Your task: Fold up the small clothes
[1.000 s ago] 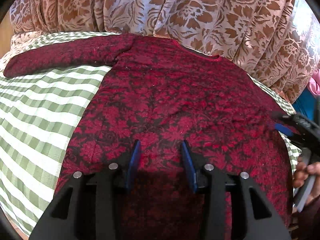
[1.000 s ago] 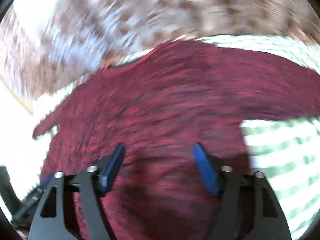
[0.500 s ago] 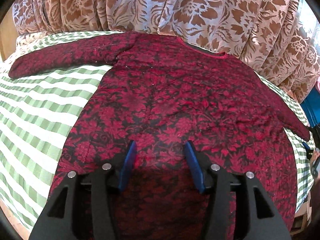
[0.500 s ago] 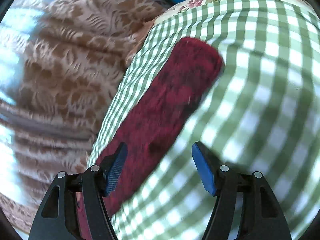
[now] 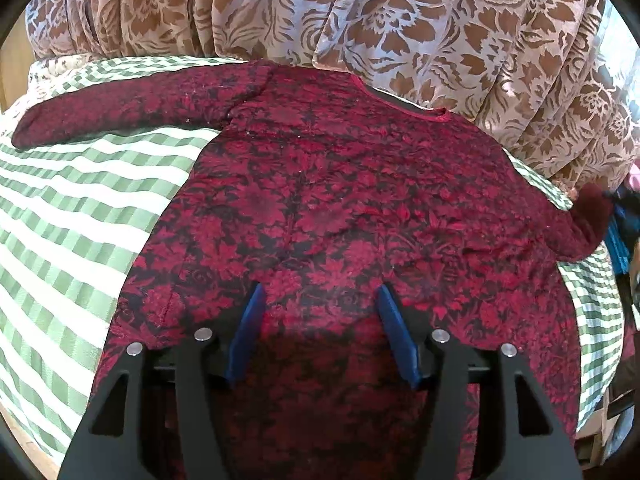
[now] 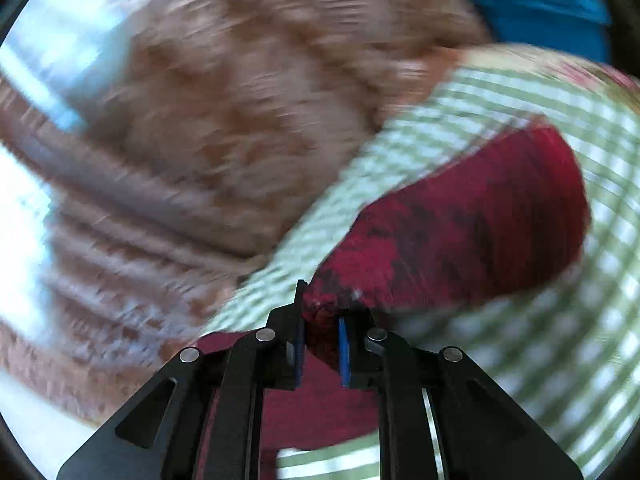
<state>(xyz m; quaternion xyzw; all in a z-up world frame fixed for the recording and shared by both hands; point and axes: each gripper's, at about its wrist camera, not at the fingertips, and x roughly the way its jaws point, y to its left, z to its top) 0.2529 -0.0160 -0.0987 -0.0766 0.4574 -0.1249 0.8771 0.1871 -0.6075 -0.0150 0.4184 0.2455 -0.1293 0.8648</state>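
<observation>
The right tongs (image 6: 322, 334) are clamped on the right sleeve (image 6: 472, 232) of the red top (image 5: 340, 208), pinching a bunch of cloth partway along it, with the cuff lying beyond the tips on the checked sheet (image 6: 520, 380). The step in hand looks like folding that sleeve in over the body. To do it well, I would lift only enough to free the sleeve from the sheet, carry it in a low arc toward the middle of the top, and lay it flat with the cuff pointing across the chest, so the crease falls at the shoulder seam. The bunched grip may leave a wrinkle, so the sleeve will likely need smoothing once it is let go. This view is blurred, so how deep the bite goes is hard to judge.

The left tongs (image 5: 320, 332) are apart and hold nothing. They hang above the lower middle of the top; whether they touch the cloth I cannot tell. The top lies spread flat on the sheet, neck (image 5: 404, 106) toward the curtain (image 5: 360, 20), its left sleeve (image 5: 120, 110) stretched out from the shoulder, well apart from the left tongs.
</observation>
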